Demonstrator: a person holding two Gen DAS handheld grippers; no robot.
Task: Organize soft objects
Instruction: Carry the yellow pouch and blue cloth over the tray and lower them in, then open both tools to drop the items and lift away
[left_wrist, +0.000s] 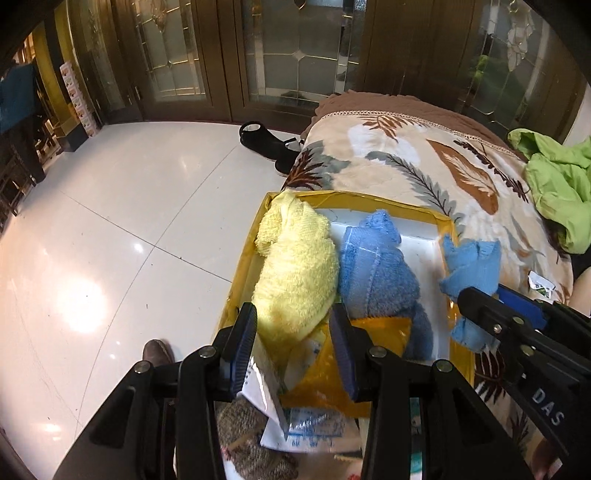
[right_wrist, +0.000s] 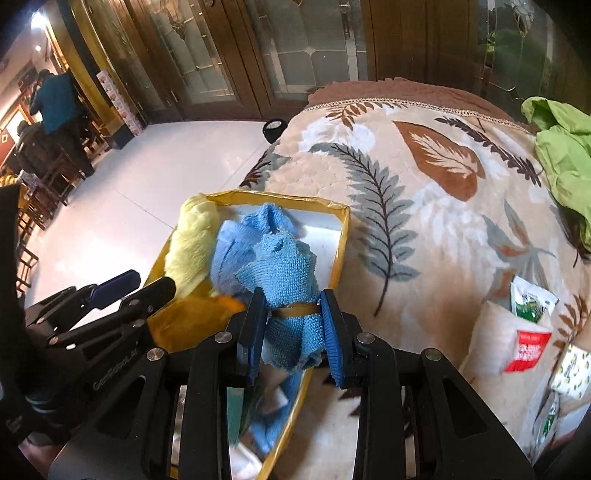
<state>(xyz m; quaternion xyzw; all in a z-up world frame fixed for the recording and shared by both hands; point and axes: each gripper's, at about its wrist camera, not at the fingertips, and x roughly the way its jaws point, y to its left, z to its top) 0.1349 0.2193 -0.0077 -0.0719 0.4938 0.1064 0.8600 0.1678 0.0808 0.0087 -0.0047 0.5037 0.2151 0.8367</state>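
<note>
A yellow-rimmed box (left_wrist: 436, 216) (right_wrist: 341, 236) sits on the bed's edge. Inside lie a rolled yellow towel (left_wrist: 295, 266) (right_wrist: 192, 240) at the left and a blue towel (left_wrist: 380, 273) beside it. My right gripper (right_wrist: 293, 328) (left_wrist: 480, 295) is shut on a light blue cloth (right_wrist: 284, 273) (left_wrist: 471, 264) tied with a band, held over the box's right rim. My left gripper (left_wrist: 291, 347) (right_wrist: 129, 286) is open and empty over the box's near end, just in front of the yellow towel.
The box rests on a leaf-patterned blanket (left_wrist: 424, 166) (right_wrist: 424, 206). A green jacket (left_wrist: 557, 188) (right_wrist: 565, 155) lies at the far right. Packets (right_wrist: 528, 332) lie on the bed at the right. A black shoe (left_wrist: 266, 142) sits on the white tiled floor (left_wrist: 110, 240).
</note>
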